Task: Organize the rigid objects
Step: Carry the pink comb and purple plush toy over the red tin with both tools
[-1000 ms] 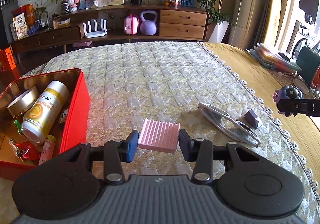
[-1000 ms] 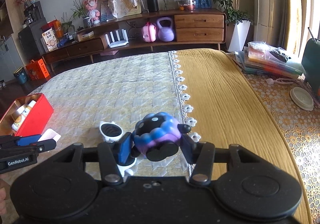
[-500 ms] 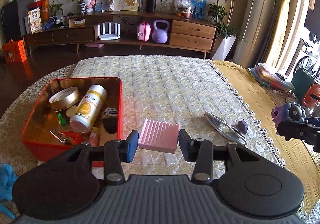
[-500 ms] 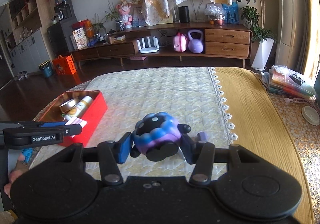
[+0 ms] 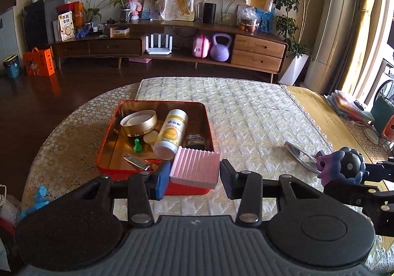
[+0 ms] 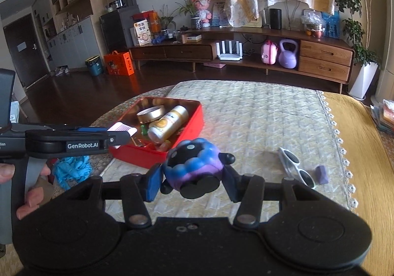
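Gripping a pink ridged tray [image 5: 195, 167] between its fingers, the left gripper [image 5: 194, 175] is hanging above the red tin's [image 5: 108, 143] near corner; the right gripper [image 6: 193, 181] is clamping a purple toy [image 6: 193, 165] over the bedspread [image 6: 258, 116].

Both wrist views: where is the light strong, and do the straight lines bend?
Left wrist view: daylight comes from the window at the right edge; the red tin glows inside, the floor stays dark, and the cabinet curves near the edges. Right wrist view: the same bending shows on the wall shelves at the left; the squishy toy is sharp.
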The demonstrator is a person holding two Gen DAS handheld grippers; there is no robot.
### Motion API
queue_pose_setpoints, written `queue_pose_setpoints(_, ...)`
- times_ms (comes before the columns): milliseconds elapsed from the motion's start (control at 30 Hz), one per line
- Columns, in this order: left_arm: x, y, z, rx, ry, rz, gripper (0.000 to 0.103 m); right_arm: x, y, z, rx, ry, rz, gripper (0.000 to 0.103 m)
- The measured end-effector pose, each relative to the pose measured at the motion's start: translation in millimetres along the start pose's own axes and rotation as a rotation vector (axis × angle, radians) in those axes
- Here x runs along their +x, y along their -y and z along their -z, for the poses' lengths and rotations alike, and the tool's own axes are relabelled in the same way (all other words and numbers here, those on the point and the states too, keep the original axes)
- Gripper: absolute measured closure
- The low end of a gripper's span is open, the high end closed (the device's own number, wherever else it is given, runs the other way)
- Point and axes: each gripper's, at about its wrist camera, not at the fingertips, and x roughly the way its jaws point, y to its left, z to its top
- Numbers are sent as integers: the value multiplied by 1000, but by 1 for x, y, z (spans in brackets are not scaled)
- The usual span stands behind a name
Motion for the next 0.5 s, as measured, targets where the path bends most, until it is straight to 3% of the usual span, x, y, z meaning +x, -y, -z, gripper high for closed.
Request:
queue_pose_setpoints(233, 6, -36, -1, -21, -9, -35, 60, 32, -37, -8, -61, -11, -24, 52)
queue_pose_setpoints(500, 34, -73, -15, -23, -13, -90, 60, 79, -51, -22, -71, -29, -20, 52)
